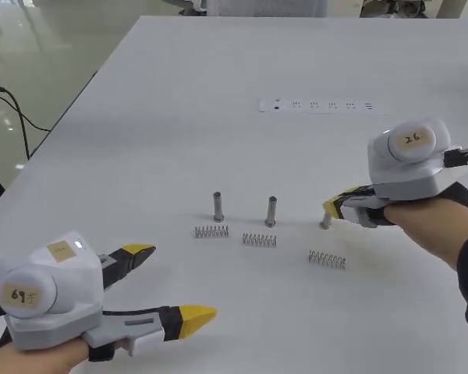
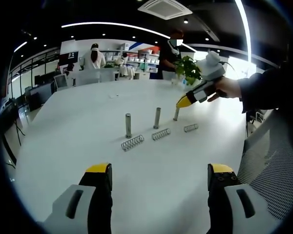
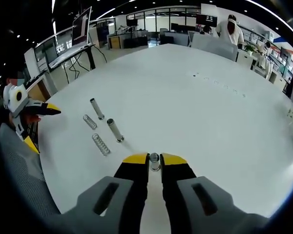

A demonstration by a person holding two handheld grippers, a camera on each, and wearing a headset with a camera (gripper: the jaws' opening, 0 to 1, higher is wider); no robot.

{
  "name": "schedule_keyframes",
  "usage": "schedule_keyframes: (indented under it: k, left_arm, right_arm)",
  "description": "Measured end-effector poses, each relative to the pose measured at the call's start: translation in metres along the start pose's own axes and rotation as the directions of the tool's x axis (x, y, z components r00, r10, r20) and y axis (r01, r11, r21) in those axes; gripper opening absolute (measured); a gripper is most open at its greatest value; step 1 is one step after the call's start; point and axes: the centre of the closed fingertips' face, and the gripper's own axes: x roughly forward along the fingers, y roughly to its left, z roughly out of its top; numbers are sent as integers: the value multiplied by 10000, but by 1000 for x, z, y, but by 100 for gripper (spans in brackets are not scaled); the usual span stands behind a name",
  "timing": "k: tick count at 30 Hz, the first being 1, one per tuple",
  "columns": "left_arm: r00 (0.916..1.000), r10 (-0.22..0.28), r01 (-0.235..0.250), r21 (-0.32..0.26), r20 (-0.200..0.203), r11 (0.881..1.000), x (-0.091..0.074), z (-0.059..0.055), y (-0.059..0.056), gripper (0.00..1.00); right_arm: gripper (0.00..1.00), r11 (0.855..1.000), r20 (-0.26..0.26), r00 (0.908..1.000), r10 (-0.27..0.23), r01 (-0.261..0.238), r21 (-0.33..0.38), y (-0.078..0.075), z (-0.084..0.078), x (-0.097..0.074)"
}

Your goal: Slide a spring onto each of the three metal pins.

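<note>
Looking down from the head view, I count nothing finished yet: all three springs lie flat on the white desk [image 1: 179,117], and none is threaded on a pin. The pins stand upright in a row across the middle of the frame: the left pin [image 1: 218,206], the middle pin [image 1: 271,211] and the right pin [image 1: 325,223]. Each has a spring lying just below it in the picture: the left spring [image 1: 211,231], the middle spring [image 1: 259,240] and the right spring [image 1: 327,259], the last a little farther from its pin than the others. My right gripper [image 1: 329,210] comes in from the right edge and its yellow tips meet at the right pin. In the right gripper view the jaws are pinched together with that pin's top between them, so I read it as clamped on the pin, probably to steady it. My left gripper [image 1: 168,284] sits in the lower left corner, jaws spread wide with nothing between them, well apart from the parts. A power strip [image 1: 316,106] lies near the top of the frame, out of the way. So the whole job remains: three springs to pick up and slide on. My guess is the right spring goes first, fetched by the left gripper, though that means a reach across the frame.
</note>
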Motion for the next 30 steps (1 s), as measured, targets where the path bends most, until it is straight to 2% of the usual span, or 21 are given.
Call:
schedule_keyframes:
  k: [15, 21, 30]
  left_arm:
    - [10000, -54, 54, 55, -27, 10000, -1, 1, -1, 79]
    - [9998, -174, 173, 268, 47, 9995, -1, 8, -6, 78]
    - [9994, -345, 346, 426, -32, 9985, 0, 8, -7, 78]
  right_arm:
    - [13, 10000, 58, 10000, 43, -43, -82, 2, 1, -1]
    - [17, 9999, 220, 9997, 80, -77, -127, 5, 4, -5]
    - [25, 9997, 512, 9987, 16, -4, -243, 6, 7, -11]
